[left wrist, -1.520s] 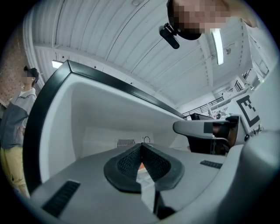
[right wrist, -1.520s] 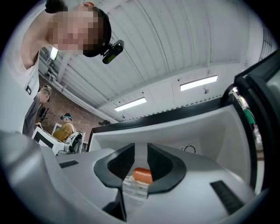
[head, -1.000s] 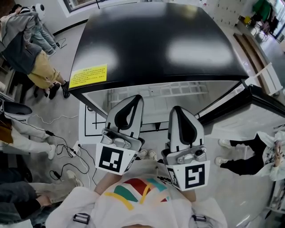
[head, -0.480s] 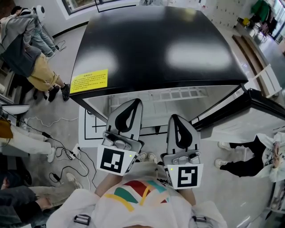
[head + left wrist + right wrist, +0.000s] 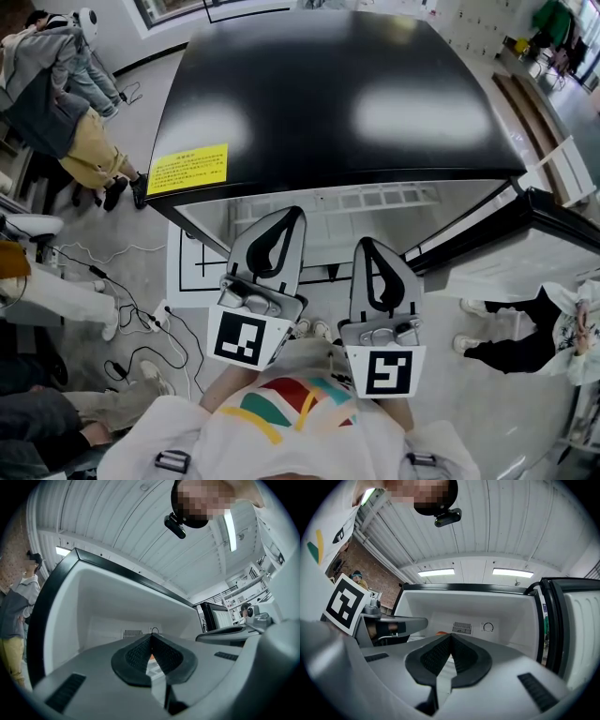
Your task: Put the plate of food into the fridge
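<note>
Two tools side by side before open fridge (image 5: 328,103) in head view: left gripper (image 5: 291,212), right gripper (image 5: 364,244).
Left gripper view: jaws together, empty; orange food (image 5: 152,656) glimpsed past them, inside fridge.
Right gripper view: jaws together, empty; plate itself hidden.

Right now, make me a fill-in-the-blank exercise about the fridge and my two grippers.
The door of the white fridge with a glossy black top stands ___.
The rectangular label on that top is ___.
The grey left gripper has its jaws ___.
Between the shut jaws of the grey right gripper there is ___.
Missing words: open; yellow; shut; nothing.
</note>
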Demonstrator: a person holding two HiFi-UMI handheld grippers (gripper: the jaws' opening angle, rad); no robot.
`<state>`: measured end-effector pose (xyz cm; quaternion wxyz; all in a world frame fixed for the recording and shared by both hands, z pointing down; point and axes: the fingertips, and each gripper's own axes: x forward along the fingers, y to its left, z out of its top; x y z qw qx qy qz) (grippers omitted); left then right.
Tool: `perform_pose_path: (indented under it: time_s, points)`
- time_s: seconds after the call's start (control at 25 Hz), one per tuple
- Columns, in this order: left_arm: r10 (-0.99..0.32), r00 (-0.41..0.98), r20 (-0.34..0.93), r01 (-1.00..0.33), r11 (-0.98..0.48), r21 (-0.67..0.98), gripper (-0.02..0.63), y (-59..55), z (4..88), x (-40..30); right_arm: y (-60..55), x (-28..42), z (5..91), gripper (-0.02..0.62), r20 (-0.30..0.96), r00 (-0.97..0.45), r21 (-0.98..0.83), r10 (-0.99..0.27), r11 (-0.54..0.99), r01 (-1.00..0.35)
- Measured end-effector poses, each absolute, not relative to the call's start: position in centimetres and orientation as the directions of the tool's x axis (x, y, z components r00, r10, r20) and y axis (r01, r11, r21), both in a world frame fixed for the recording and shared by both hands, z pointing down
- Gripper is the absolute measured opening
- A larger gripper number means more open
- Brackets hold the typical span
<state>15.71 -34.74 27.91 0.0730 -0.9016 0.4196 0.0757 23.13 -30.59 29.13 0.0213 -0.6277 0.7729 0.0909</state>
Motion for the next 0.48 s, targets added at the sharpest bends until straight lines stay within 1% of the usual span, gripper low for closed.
perform_pose_path:
  time_s: [0.48]
  points:
    - [-0.750, 0.629, -0.205, -0.773, -0.630, -0.068, 0.005, -34.76, 27.69, 15.44, -30.62, 22.85, 28.98, 0.000, -0.147, -0.218, 0.102, -0.965, 0.205, -0.973]
